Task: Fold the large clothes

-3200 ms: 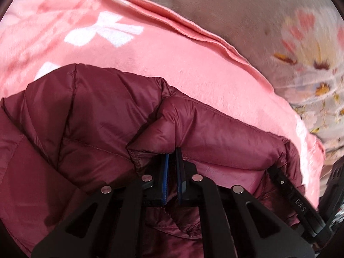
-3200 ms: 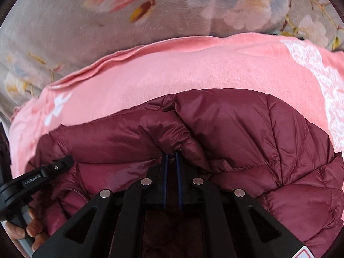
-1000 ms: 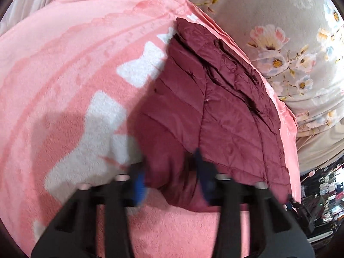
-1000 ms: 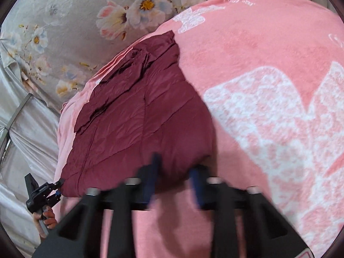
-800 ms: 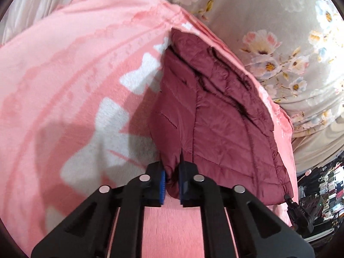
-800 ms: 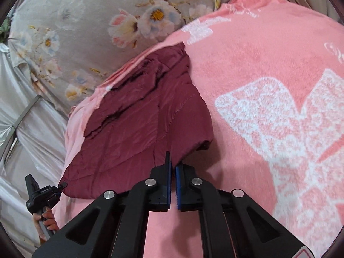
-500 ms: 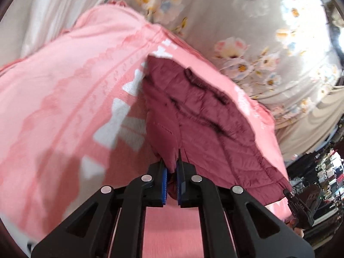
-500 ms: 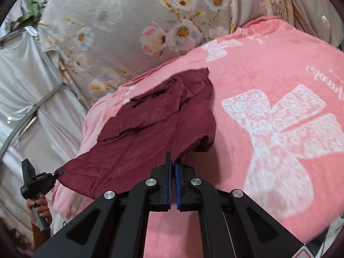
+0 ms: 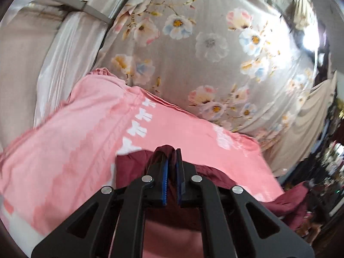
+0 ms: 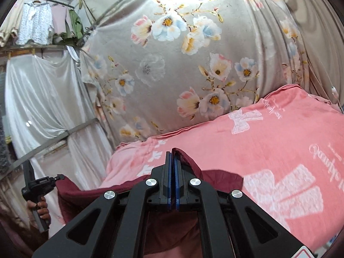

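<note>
Floral curtain [image 10: 172, 68] fills the upper half of both views; white drapes [image 10: 43, 99] at left of the right wrist view, hanging clothes [image 10: 43, 21] in its upper left corner.

Pink blanket [image 9: 86, 146] with white bow prints covers the bed, lower centre to right. It serves as the folding surface.

Maroon puffer jacket [image 10: 215, 178]: lower centre of both views, lifted off the blanket and slung between the two tools. Most of it hangs below the jaws, hidden by the tool bodies. Judged: held up at two corners so it drapes flat before being laid down for a fold.

Left gripper [image 9: 171, 167]: jaws nearly together, a fold of jacket fabric pinched between the blue pads. It also shows small at lower left of the right wrist view.

Right gripper [image 10: 172, 172]: jaws pressed together on a jacket edge, fabric poking above the tips.
</note>
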A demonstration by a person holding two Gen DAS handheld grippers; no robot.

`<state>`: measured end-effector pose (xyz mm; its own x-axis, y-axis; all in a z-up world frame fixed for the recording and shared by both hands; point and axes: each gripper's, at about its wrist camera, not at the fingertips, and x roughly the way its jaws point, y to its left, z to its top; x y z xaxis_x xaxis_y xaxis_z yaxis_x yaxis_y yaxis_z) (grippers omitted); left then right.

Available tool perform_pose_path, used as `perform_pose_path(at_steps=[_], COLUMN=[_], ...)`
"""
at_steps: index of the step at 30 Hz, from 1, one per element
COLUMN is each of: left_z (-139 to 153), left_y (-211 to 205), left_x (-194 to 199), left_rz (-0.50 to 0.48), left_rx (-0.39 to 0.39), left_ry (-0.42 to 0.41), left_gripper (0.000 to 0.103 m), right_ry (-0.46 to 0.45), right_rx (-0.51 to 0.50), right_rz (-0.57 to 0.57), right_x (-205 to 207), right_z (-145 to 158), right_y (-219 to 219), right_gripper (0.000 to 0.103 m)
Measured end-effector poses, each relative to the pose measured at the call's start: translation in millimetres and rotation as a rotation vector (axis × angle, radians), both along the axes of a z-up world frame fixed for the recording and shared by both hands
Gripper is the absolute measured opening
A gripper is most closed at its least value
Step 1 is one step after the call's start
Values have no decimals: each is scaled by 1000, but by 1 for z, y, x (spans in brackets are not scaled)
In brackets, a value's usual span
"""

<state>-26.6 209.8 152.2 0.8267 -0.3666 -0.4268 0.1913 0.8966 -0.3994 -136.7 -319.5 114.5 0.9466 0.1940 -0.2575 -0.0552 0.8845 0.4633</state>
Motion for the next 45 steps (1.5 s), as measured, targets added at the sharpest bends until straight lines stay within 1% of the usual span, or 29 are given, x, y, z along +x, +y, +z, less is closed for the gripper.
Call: perform_pose_path(at_steps=[2, 4, 7, 8, 10, 11, 14, 17, 19, 20, 22, 23, 25, 26, 27, 28, 30, 31, 32, 33, 34, 35, 36, 37, 39, 41, 43, 44, 45], left_z=[-7, -21, -44, -58, -82, -93, -136, -166, -180, -190, -197, -201, -205, -206, -208, -208, -209, -208, -201, -196, -190, -180, -174, -170, -168, -172, -182, -190, -196], left_y=[-12, -25, -37, -43, -53, -56, -64, -71, -73, -74, -74, -72, -68, -67, -66, -66, -64, -63, -60, -59, -58, -56, -55, -54, -52, -47, -43, -43, -44], left_x=[39, 82, 131, 155, 186, 194, 232, 252, 259, 263, 267, 268, 269, 270, 270, 271, 272, 271, 267, 262, 257, 249, 243, 239, 232, 232, 235, 240, 243], left_rz=[23, 42, 61, 68, 75, 77, 80, 82, 89, 90, 94, 95, 97, 97, 98, 98, 95, 95, 92, 93, 90, 80, 69, 63, 43, 36, 26, 7, -4], left_rx=[55, 124, 196, 230, 274, 291, 341, 387, 412, 423, 419, 409, 393, 390, 386, 383, 364, 355, 338, 330, 324, 317, 311, 311, 314, 301, 284, 262, 248], left_ry=[36, 73, 130, 165, 217, 239, 327, 378, 397, 410, 419, 419, 423, 421, 417, 416, 414, 414, 401, 386, 371, 345, 328, 320, 328, 346, 371, 398, 412], left_gripper=[5, 5, 5, 5, 5, 5, 5, 5, 5, 6, 8, 9, 10, 11, 11, 13, 14, 14, 17, 21, 33, 51, 57, 60, 63, 70, 71, 71, 70], right_ry=[48, 103, 184, 212, 280, 320, 407, 490, 504, 495, 450, 406, 355, 326, 297, 285, 311, 337, 380, 405, 432, 453, 493, 512, 556, 580, 595, 599, 598], right_rx=[32, 41, 50, 51, 60, 60, 59, 50, 71, 90, 144, 178, 191, 187, 180, 163, 113, 82, 29, -1, -31, -38, -37, -33, -37, -41, -27, -20, -16], right_rz=[1, -8, -15, -23, -25, -32, -41, -34, -28, -26, -12, -6, -30, -47, -63, -73, -53, -42, -30, -26, -16, -9, 6, 9, -2, -12, -15, -17, -15], right_x=[35, 76, 132, 148, 182, 201, 234, 263, 269, 269, 262, 253, 238, 228, 217, 208, 202, 204, 206, 209, 212, 215, 222, 227, 237, 246, 250, 252, 252], right_z=[-10, -25, -52, -62, -86, -102, -136, -171, -181, -182, -176, -169, -156, -150, -143, -139, -137, -138, -142, -146, -151, -156, -165, -171, -182, -190, -194, -194, -192], right_y=[-7, -14, -25, -27, -32, -34, -35, -33, -36, -38, -46, -52, -59, -64, -67, -69, -64, -60, -53, -49, -44, -41, -38, -37, -34, -32, -34, -36, -36], right_gripper=[2, 2, 2, 2, 2, 2, 2, 2, 2, 3, 8, 13, 26, 41, 51, 53, 55, 55, 55, 55, 55, 55, 55, 55, 55, 55, 49, 32, 11])
